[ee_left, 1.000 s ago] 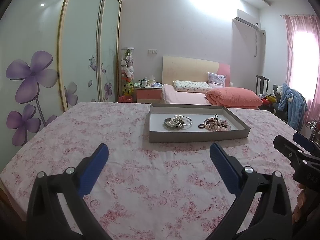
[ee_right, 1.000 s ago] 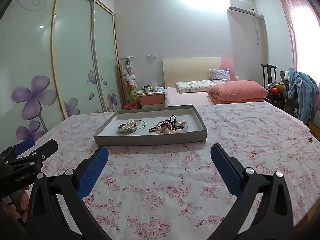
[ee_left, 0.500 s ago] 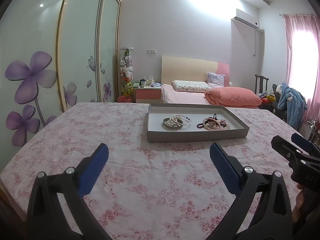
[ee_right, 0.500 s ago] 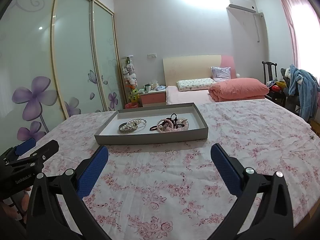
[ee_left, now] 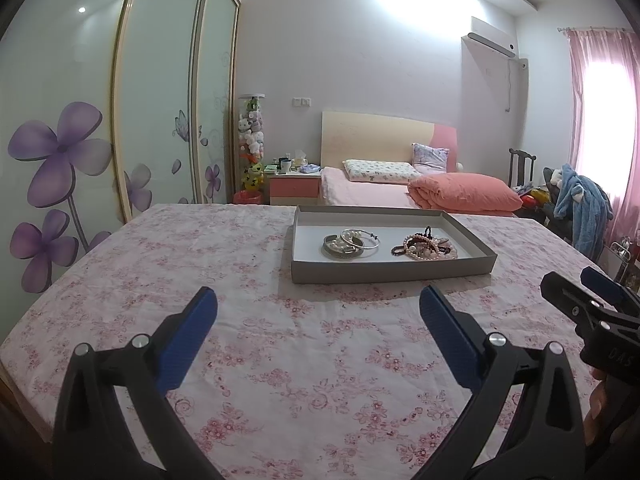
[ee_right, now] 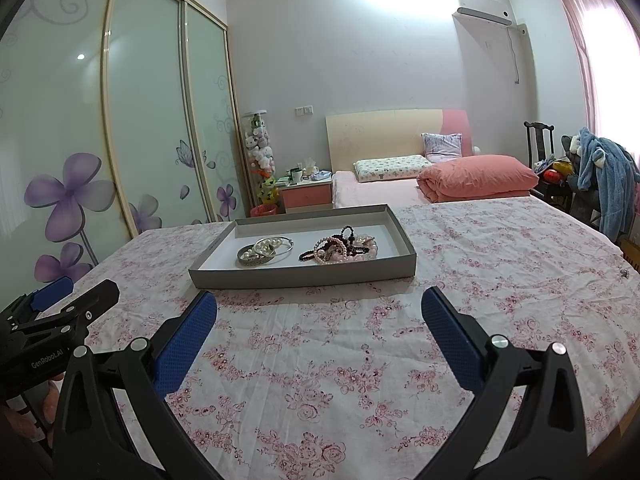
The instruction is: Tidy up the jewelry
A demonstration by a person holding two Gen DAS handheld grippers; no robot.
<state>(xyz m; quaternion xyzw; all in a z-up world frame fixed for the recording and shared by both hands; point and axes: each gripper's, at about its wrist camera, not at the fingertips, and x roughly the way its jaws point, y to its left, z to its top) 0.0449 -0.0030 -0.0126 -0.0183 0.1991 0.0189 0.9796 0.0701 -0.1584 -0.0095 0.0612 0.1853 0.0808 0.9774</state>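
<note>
From the left wrist view, a shallow grey cardboard tray (ee_left: 394,270) sits on the floral tablecloth (ee_left: 280,340), keeping the jewelry together in two clusters: silver bangles with pearls (ee_left: 350,245) on the left, a heap of pink and dark bead bracelets (ee_left: 425,247) on the right. The left gripper (ee_left: 318,312) hangs short of the tray, blue pads wide apart, holding nothing. From the right wrist view, the right gripper (ee_right: 319,312) is likewise spread and empty, near the tray's front wall (ee_right: 304,278), a sorted look that could equally await sorting.
</note>
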